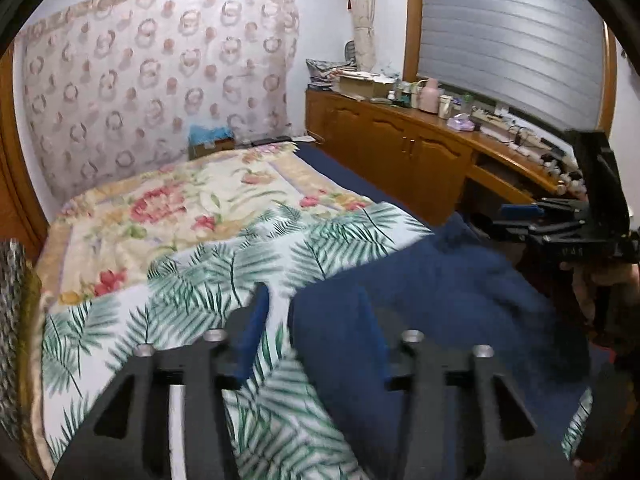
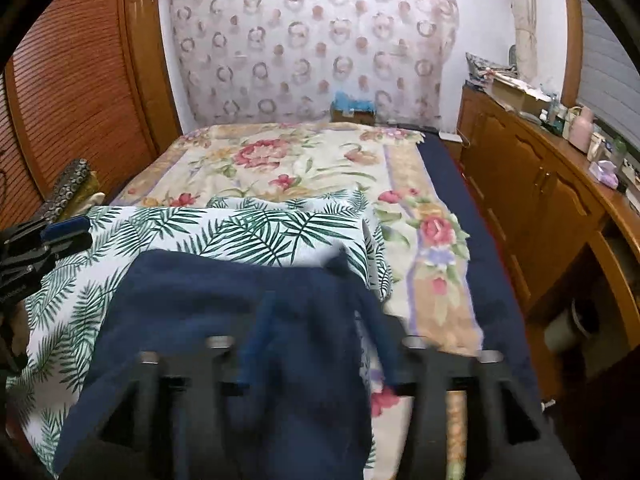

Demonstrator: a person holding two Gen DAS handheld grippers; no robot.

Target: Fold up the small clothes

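A dark blue garment [image 1: 432, 312] lies on the palm-leaf sheet [image 1: 224, 272] at the near end of the bed; it also shows in the right wrist view [image 2: 208, 312]. My left gripper [image 1: 316, 312] is open, its fingers straddling the garment's left edge just above it. My right gripper [image 2: 316, 328] is open over the garment's right part, blurred. The right gripper also shows from the side in the left wrist view [image 1: 520, 212], and the left gripper at the left edge of the right wrist view [image 2: 64, 232].
A floral blanket [image 2: 304, 160] covers the far bed. A wooden cabinet [image 1: 400, 148] with clutter on its counter runs along the right. A louvred wooden door [image 2: 80, 80] stands at the left. A patterned curtain [image 2: 312, 40] hangs behind the bed.
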